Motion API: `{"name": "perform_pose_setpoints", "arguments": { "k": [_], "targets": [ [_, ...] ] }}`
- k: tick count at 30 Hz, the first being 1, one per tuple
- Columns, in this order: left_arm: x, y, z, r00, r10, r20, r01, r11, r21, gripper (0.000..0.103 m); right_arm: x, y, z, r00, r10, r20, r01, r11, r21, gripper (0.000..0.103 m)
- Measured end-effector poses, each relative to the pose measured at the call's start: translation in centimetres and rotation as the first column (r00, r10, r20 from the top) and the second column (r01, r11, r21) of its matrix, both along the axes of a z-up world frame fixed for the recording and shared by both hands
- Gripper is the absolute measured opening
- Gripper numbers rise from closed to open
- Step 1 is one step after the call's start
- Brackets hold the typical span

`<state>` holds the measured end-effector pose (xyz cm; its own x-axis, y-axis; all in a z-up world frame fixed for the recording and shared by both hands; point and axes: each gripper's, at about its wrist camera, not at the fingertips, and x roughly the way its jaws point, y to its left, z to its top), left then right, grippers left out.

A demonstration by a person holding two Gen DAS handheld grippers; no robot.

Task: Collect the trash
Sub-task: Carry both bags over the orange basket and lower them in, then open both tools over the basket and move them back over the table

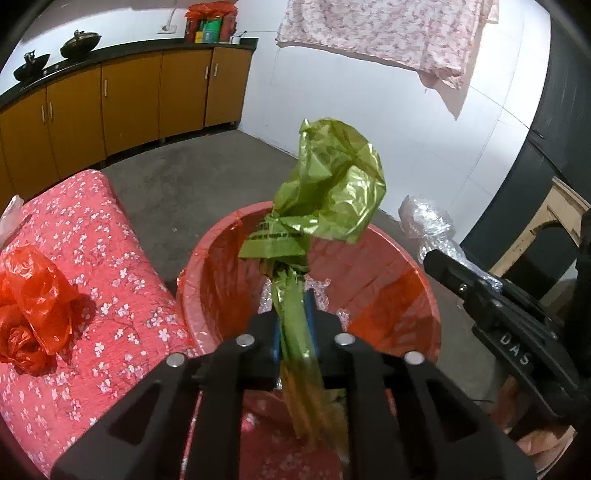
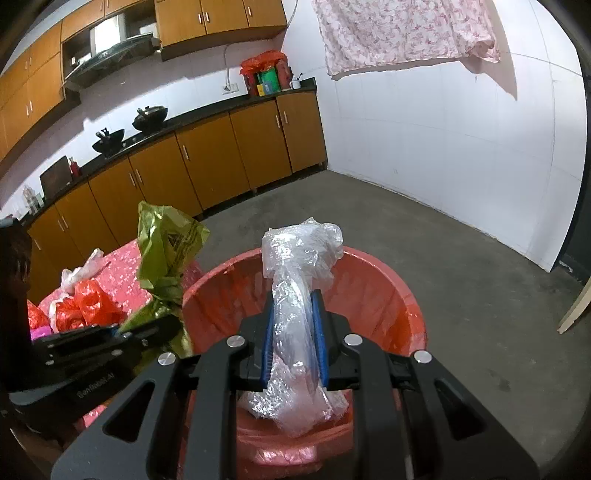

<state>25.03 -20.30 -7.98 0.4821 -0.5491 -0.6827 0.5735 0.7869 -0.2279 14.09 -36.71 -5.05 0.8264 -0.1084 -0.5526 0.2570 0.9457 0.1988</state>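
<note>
A red bin with a red liner stands on the floor right below both grippers. My left gripper is shut on the twisted neck of a crumpled green plastic bag, which stands up above the bin's mouth. My right gripper is shut on a wad of clear bubble wrap, held over the same bin. In the right wrist view the green bag shows to the left. The bubble wrap shows at the right in the left wrist view. Some clear wrap lies inside the bin.
A surface under a pink floral cover adjoins the bin's left side and carries a crumpled red plastic bag and a white bag. Orange kitchen cabinets line the far wall beyond bare concrete floor. A floral cloth hangs overhead.
</note>
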Motion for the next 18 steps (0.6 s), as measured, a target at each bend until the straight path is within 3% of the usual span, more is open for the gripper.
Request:
{"name": "perform_pose_setpoints", "arguments": {
  "k": [2, 8, 10, 13, 18],
  "targets": [
    [0.1, 0.0, 0.0, 1.0, 0.004, -0.002, -0.004, 1.0, -0.003, 0.035, 0.0, 0.0, 0.1, 1.0, 0.003, 0.005, -0.003, 1.0, 0.002, 0.027],
    [0.1, 1.1, -0.2, 0.999, 0.038, -0.002, -0.038, 0.999, 0.008, 0.05, -0.5, -0.2, 0.2, 1.0, -0.025, 0.018, 0.025, 1.0, -0.006, 0.057],
    [0.2, 2.2, -0.2, 0.997, 0.072, 0.001, -0.072, 0.997, 0.006, 0.056, -0.9, -0.4, 0.4, 0.998, -0.056, 0.035, 0.056, 0.998, -0.015, 0.078],
    [-0.1, 4.4, 0.2, 0.99, 0.14, 0.032, -0.14, 0.99, 0.01, 0.07, -1.1, -0.5, 0.8, 0.995, -0.081, 0.054, 0.082, 0.997, -0.011, 0.089],
    [-0.9, 8.2, 1.3, 0.967, 0.237, 0.094, -0.241, 0.97, 0.031, 0.083, -0.5, 0.7, 1.2, 0.996, -0.071, 0.055, 0.073, 0.997, -0.022, 0.091]
  ]
}}
